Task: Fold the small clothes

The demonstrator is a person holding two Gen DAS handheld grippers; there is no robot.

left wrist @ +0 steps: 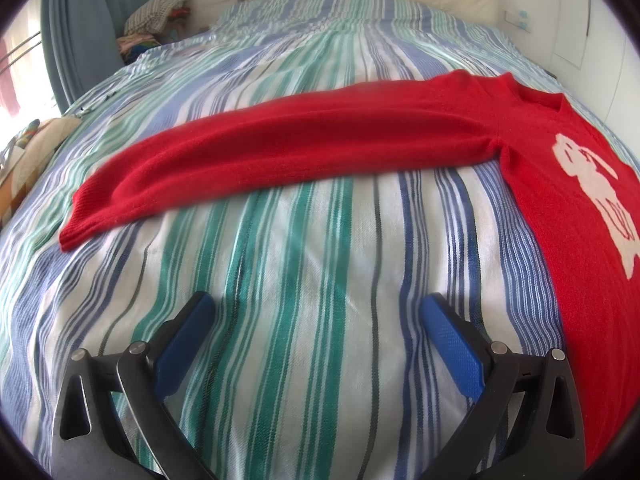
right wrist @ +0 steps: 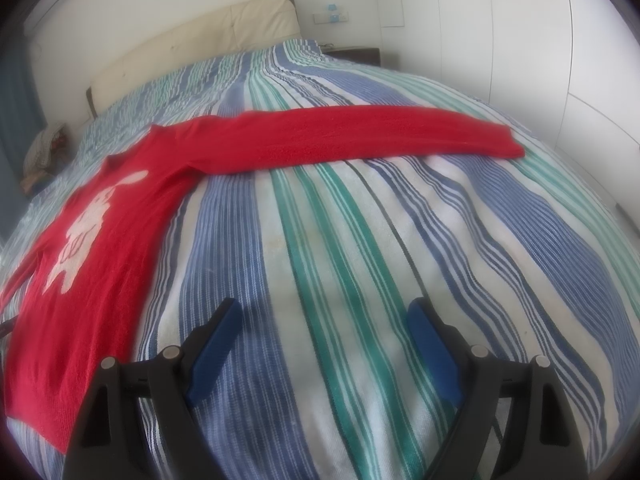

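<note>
A small red knit sweater (left wrist: 560,168) with a white animal figure lies flat, front up, on the striped bed. In the left wrist view its left sleeve (left wrist: 248,160) stretches out sideways, cuff at the far left. The right wrist view shows the body of the sweater (right wrist: 100,232) at left and the other sleeve (right wrist: 360,136) reaching right. My left gripper (left wrist: 318,308) hovers open over bare bedspread in front of the sleeve. Beside the sweater's hem, my right gripper (right wrist: 324,312) stands open as well, nothing between its blue pads.
The bed is covered by a blue, green and white striped spread (left wrist: 304,264). A cream headboard (right wrist: 224,36) stands at the far end. Piled clothes (left wrist: 156,20) and a blue curtain (left wrist: 84,20) are at the far left; white cupboard doors (right wrist: 520,48) at right.
</note>
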